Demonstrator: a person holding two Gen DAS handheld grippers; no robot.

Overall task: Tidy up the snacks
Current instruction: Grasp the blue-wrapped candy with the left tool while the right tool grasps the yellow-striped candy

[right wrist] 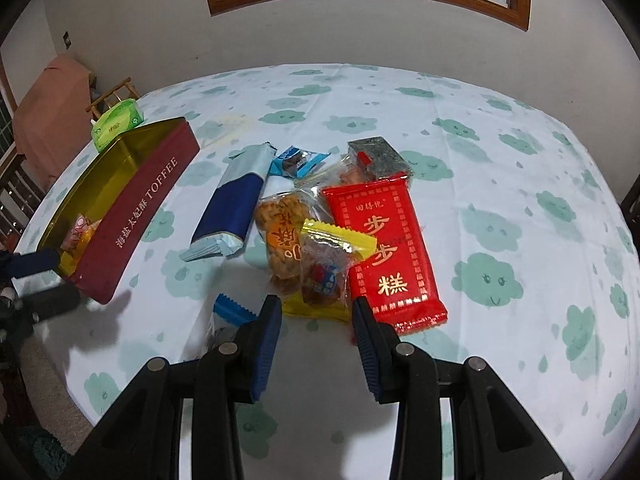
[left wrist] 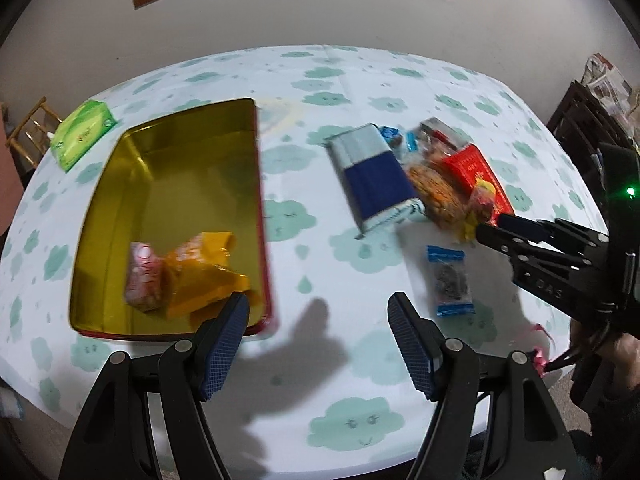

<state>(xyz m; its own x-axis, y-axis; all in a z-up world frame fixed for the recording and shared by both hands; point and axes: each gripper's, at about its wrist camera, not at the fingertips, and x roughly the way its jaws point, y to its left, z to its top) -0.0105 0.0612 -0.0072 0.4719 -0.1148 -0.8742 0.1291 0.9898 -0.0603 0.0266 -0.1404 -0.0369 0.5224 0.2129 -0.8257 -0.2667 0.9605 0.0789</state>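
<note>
**Snack sorting: both grippers empty above the table**

A round table covered with a cloud-print cloth is shown. On its left part a red toffee tin with a gold interior is placed, its lid off. Two items are contained in the near end of the tin: a pink wrapped snack and an orange packet, the two touching each other. A green tissue pack is located beyond the far left corner of the tin.

The remaining snacks are grouped to the right of the tin. A blue and silver packet lies nearest the tin. Beside it a clear bag of brown biscuits is partly covered by a yellow-edged candy bag. A red cake packet is touching that candy bag on its right. A small blue-ended snack pack lies apart, nearer the table edge.

The left gripper is held over the cloth just right of the tin's near corner; its jaws are spread and nothing is between them. The right gripper is held just short of the candy bag; its jaws stand narrowly apart, and no item is clamped.
</note>
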